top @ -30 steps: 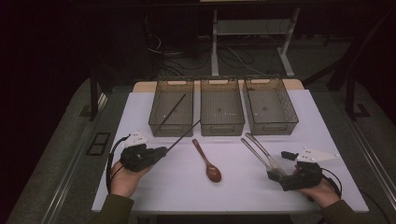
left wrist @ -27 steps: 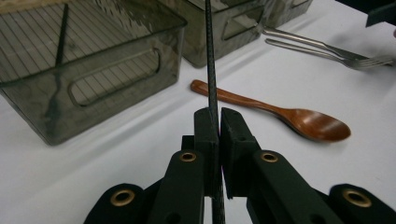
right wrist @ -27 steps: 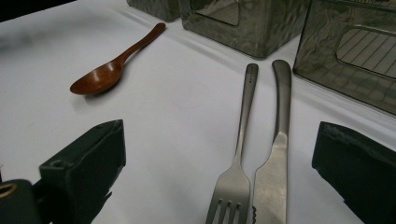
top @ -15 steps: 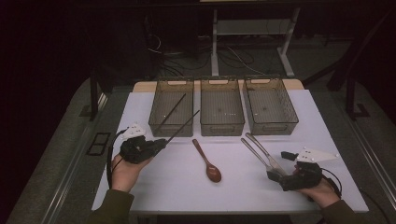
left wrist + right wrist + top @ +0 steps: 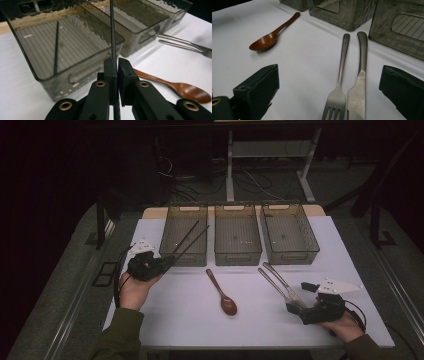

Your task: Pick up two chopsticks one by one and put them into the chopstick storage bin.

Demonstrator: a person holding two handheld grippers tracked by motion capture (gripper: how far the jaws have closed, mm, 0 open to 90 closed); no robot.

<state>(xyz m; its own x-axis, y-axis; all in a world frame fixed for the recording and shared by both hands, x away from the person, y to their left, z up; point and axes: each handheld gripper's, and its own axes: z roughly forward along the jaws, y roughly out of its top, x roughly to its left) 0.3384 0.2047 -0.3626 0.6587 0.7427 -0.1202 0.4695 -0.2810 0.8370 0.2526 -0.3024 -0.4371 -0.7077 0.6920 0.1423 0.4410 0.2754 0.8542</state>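
Note:
My left gripper [image 5: 166, 262] [image 5: 117, 65] is shut on a black chopstick [image 5: 192, 241] [image 5: 112, 35]. The stick slants up and forward over the front wall of the left bin [image 5: 170, 222] [image 5: 75, 77]. A second black chopstick [image 5: 185, 237] [image 5: 56, 47] lies inside that bin. My right gripper [image 5: 296, 307] [image 5: 330, 75] stands wide open on the table, its jaws on either side of the near ends of a steel fork [image 5: 274, 283] [image 5: 340, 72] and knife [image 5: 281, 279] [image 5: 360, 75], touching neither. A brown wooden spoon [image 5: 223, 293] [image 5: 180, 88] [image 5: 269, 37] lies mid-table.
Three smoky clear bins stand in a row at the back of the white table [image 5: 180, 315]; the middle bin [image 5: 237, 256] and the right bin [image 5: 291, 256] hold nothing I can make out. The table's front edge is just behind both hands.
My left gripper has carried the chopstick forward, from mid-table up to the left bin's front wall. The right gripper, fork, knife and spoon have stayed put.

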